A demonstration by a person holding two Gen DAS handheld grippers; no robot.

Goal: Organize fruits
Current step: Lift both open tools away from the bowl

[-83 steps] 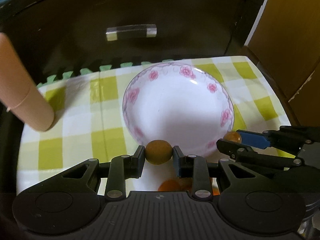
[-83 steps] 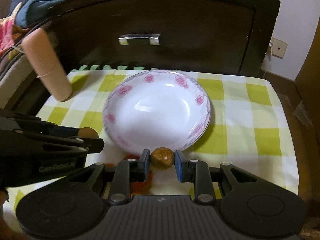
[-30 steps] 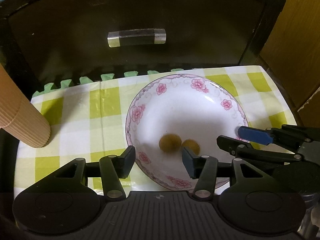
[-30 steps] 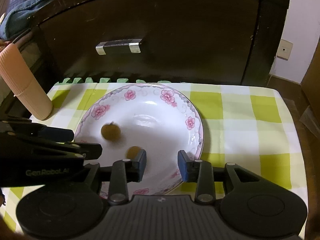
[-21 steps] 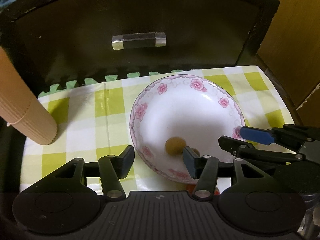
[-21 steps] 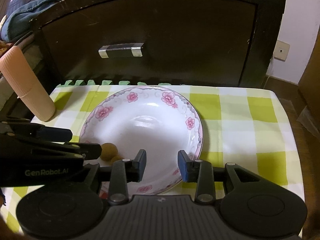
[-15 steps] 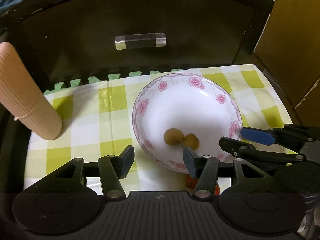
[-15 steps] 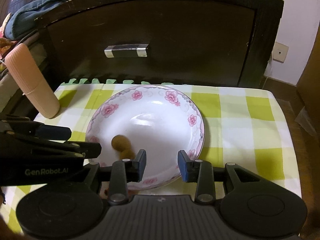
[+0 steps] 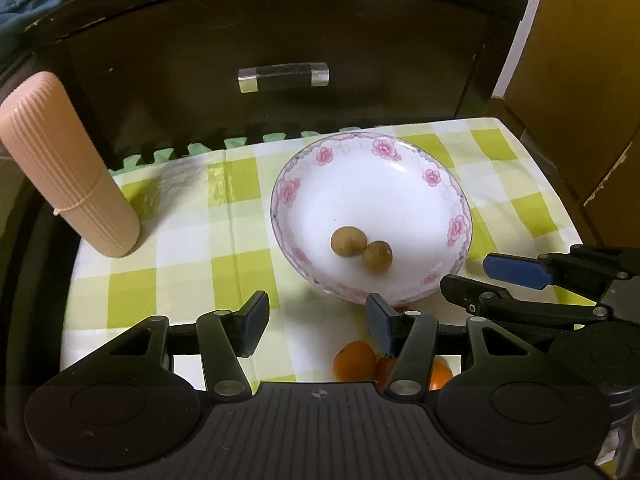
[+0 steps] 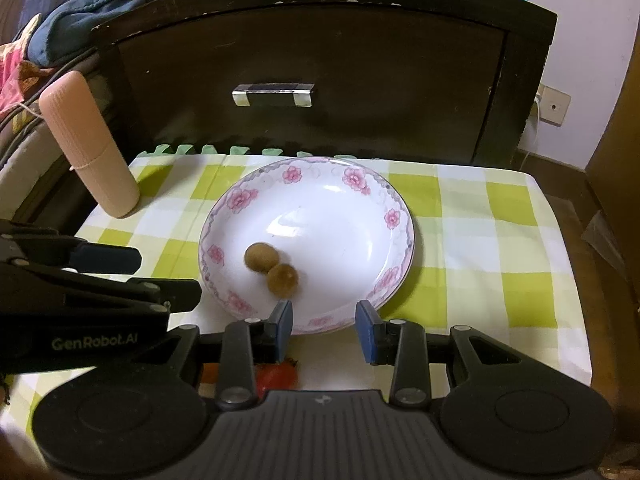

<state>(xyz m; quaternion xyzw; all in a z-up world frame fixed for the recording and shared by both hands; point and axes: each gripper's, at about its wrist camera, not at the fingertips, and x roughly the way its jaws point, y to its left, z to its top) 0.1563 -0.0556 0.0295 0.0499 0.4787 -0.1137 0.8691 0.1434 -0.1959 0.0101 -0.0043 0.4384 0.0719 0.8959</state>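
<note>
— Where are the fruits?
— Two brown fruits (image 9: 361, 248) lie touching in the floral plate (image 9: 436, 184); orange ones (image 9: 354, 360) sit on the cloth below its near rim.
— And the grippers?
— Left gripper (image 9: 316, 322) and right gripper (image 10: 324, 322) hover level at that rim, jaws spread, holding nothing.

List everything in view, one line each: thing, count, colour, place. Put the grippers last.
Plate: one, white with pink flowers, middle of the cloth.
Brown fruits: two, touching, inside the plate.
Orange-red fruits: at least two, on the cloth near the plate's front edge, partly hidden.
Checked cloth: one, green and white, under everything.
Ribbed cylinder: one, pink, left rear of the cloth.
Dark cabinet: one, metal handle, behind.
Left gripper: open, empty.
Right gripper: open, empty.
</note>
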